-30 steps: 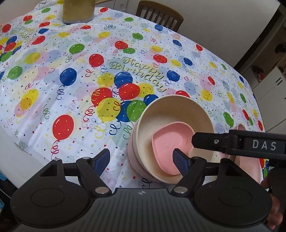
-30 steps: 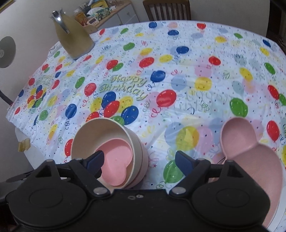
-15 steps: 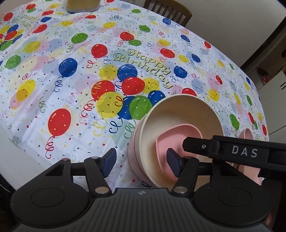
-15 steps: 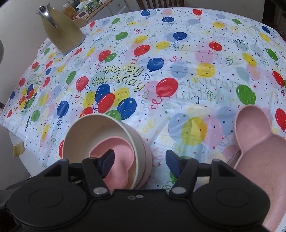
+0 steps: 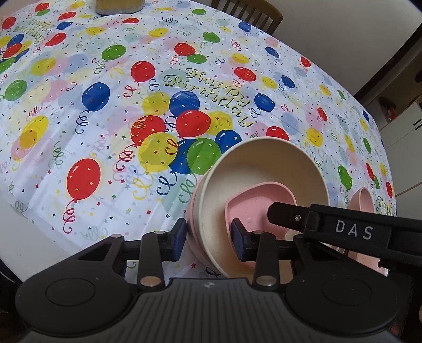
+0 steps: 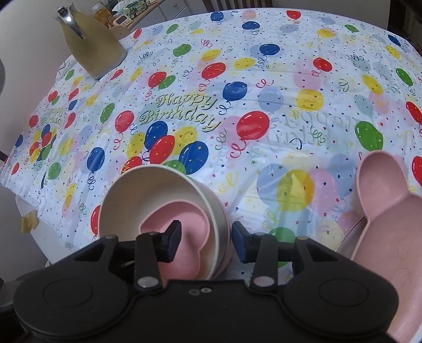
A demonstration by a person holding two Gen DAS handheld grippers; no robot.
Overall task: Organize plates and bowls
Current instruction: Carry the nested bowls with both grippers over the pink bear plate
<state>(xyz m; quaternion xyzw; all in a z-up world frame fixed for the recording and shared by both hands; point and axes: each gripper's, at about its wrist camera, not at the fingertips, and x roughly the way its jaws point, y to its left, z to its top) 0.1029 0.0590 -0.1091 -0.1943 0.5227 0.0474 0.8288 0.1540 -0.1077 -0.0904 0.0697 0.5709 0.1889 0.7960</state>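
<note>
A cream bowl sits nested in a pink bowl, and a pink heart-shaped dish lies inside it. My left gripper straddles the stack's near left rim, one pad outside and one inside. Its jaws are closing, with the pads not clearly pressing. My right gripper straddles the right rim the same way and is closing too; its inner pad stands clear of the wall. A black bar marked DAS, part of the right gripper, crosses the bowl.
A pink mouse-eared divided plate lies to the right of the stack. A beige kettle stands at the far left of the balloon tablecloth. A wooden chair is behind the table. The table edge runs close at the near left.
The jaws of both grippers have narrowed a lot around the bowl stack's rims. Both views have drawn slightly closer to the stack. The bowls and plate have not moved.
</note>
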